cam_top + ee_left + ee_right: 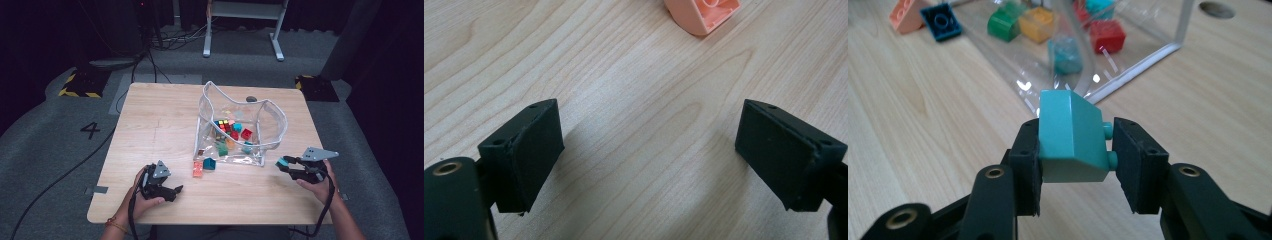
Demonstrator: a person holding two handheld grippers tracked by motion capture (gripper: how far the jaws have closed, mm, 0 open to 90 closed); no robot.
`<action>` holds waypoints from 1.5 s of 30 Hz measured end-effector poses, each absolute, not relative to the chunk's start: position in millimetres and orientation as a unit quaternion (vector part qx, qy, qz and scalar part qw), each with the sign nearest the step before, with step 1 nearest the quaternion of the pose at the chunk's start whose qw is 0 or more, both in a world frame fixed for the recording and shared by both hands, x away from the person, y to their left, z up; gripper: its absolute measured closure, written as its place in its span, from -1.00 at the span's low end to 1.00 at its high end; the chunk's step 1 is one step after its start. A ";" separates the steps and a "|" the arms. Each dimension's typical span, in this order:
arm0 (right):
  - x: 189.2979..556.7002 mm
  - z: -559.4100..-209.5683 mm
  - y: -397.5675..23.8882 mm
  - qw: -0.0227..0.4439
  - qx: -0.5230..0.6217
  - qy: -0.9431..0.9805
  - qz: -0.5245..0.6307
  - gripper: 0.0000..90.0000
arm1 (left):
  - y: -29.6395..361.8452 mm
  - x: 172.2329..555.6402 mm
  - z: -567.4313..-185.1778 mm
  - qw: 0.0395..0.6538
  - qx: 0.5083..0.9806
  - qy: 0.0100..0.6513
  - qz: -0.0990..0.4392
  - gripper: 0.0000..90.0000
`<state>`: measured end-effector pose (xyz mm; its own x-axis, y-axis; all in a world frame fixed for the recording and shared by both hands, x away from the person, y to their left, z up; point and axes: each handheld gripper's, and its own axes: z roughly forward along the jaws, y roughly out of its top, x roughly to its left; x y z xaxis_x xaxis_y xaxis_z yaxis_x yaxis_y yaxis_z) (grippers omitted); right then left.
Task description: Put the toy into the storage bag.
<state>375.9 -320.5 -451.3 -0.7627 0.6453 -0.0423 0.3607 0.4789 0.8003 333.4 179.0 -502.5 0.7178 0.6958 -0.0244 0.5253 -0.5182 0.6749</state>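
My right gripper (283, 164) (1075, 145) is shut on a turquoise sloped brick (1070, 135) (282, 162), held just off the front right corner of a clear plastic bag (272, 127) (1143, 65). The bag stands open on the wooden table (160, 120) with several coloured bricks (232, 132) inside. A salmon brick (198, 169) (701, 14) (907, 15) and a dark teal brick (209, 163) (941, 20) lie on the table by the bag's front left corner. My left gripper (176, 190) (649, 150) rests low over bare wood at the front left, open, nothing between its jaws.
The table's front edge (210, 222) runs close under both hands. A dark round hole (251, 99) (1217, 9) sits in the tabletop behind the bag. Beyond the table are cables and a white desk frame (245, 30) on grey floor.
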 end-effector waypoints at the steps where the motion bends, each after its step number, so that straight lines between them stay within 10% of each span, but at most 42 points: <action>1: 376.6 -448.3 -321.6 0.176 0.301 0.838 0.420 0.27 | 179.0 333.4 -502.5 0.340 0.862 0.354 0.125 -0.74; 45: 433.3 -305.9 -289.0 0.226 0.237 0.834 0.445 0.27 | 178.4 333.6 -502.6 0.341 0.861 0.357 0.126 -0.74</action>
<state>433.3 -289.0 -305.9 -0.7853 0.5965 -0.1656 0.1945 0.4917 0.8488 333.6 178.4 -502.6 0.7129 0.7007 -0.0263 0.5289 -0.5128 0.6762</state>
